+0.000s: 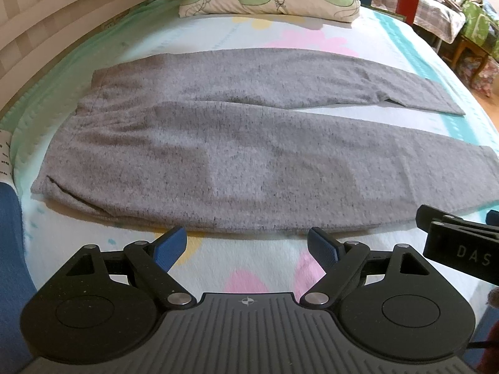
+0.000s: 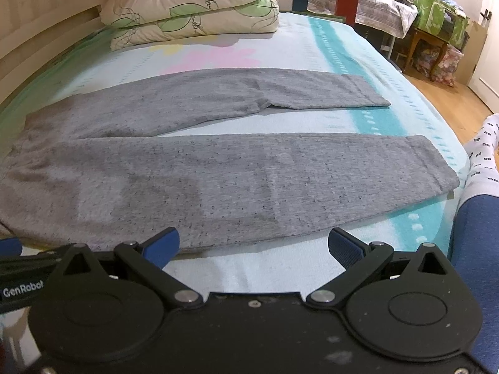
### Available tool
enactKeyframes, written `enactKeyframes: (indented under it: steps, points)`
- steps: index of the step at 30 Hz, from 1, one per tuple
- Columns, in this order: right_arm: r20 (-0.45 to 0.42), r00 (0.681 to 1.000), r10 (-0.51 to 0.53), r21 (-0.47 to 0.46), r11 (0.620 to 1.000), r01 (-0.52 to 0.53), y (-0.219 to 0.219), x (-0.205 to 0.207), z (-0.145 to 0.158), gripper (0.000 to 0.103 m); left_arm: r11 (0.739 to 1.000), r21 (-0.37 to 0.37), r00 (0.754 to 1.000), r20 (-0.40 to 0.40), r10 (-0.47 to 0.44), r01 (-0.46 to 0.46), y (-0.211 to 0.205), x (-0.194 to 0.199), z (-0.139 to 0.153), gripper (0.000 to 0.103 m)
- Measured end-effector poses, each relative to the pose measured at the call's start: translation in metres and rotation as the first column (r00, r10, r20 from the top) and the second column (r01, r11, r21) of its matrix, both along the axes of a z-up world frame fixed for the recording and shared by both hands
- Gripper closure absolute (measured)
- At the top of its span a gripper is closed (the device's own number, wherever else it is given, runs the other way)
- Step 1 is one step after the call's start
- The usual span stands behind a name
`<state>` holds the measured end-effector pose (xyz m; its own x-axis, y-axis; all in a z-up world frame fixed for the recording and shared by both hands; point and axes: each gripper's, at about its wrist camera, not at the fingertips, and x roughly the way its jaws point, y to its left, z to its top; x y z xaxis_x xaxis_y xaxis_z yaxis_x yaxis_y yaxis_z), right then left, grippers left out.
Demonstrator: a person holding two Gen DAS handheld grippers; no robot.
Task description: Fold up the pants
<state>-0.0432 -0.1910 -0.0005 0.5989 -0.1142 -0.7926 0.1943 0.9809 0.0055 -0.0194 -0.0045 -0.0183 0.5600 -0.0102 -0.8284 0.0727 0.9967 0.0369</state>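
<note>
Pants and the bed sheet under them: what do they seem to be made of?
The pants look like soft heathered grey knit, probably cotton jersey or fleece: matte, dark flecks, limp flat drape. The bed sheet looks like thin woven printed cotton, matte, with pastel flowers and teal stripes; the exact fibre is unclear.

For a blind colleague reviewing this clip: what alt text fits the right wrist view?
Grey pants lie flat and unfolded on a bed, legs apart and running rightward. The open right gripper hovers at their near edge, holding nothing; pillows sit behind.
</note>
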Motion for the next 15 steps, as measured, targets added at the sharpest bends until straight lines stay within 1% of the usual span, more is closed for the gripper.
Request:
enactKeyframes:
  steps: [15]
  points:
    - [-0.003,1.0,0.006,-0.002,1.0,-0.006,0.0023,0.0,-0.0024,0.0,1.0,-0.009,1.0,-0.021,0.001,-0.001,0.0035,0.0025,-0.0051,0.018]
